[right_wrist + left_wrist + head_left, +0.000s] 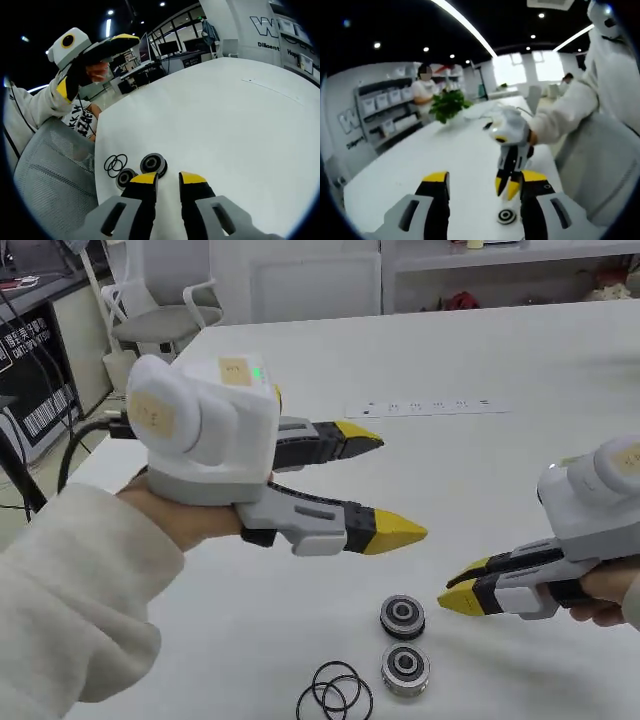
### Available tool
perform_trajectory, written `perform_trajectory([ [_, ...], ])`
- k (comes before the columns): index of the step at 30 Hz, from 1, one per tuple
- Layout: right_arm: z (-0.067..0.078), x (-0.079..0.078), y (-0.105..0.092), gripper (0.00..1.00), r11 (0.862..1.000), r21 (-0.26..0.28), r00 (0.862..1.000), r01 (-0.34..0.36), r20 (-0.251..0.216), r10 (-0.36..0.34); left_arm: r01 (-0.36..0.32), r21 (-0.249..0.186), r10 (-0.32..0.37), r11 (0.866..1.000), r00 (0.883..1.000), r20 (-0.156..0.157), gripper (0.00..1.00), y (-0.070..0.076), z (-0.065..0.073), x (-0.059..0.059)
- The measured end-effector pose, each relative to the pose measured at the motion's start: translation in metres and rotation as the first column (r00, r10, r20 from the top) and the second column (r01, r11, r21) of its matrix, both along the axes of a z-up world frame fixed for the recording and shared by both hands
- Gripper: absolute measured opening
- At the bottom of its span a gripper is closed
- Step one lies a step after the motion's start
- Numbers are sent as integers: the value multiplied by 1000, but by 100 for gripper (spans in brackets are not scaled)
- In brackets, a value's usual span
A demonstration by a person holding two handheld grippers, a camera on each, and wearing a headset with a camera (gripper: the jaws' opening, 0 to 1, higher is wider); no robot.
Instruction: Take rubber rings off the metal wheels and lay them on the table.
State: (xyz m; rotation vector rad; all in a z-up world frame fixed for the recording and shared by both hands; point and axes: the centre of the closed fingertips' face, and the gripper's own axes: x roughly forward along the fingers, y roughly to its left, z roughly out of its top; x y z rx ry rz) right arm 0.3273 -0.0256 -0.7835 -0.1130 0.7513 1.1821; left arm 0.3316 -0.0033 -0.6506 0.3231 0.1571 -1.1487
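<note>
Two wheels (402, 616) beside loose rubber rings (335, 692), left gripper (402, 487) spread wide, right gripper (447, 596) barely parted, both empty

white power strip (425, 407) | white office chair (165, 300) | potted plant (449, 105) | shelving with bins (385, 107) | grey mesh chair (50, 170)

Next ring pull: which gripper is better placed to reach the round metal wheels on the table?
Right. The right gripper sits low, aimed at the dark-rimmed round metal wheel close by; the left gripper is held higher, farther off.
</note>
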Motion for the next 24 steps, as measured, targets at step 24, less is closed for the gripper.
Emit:
perform_trajectory([
  [24,-20,-12,9,21,994,-22,994,-104,32,105,36,123,-19,992,991,-136,37,-13,-112,-15],
])
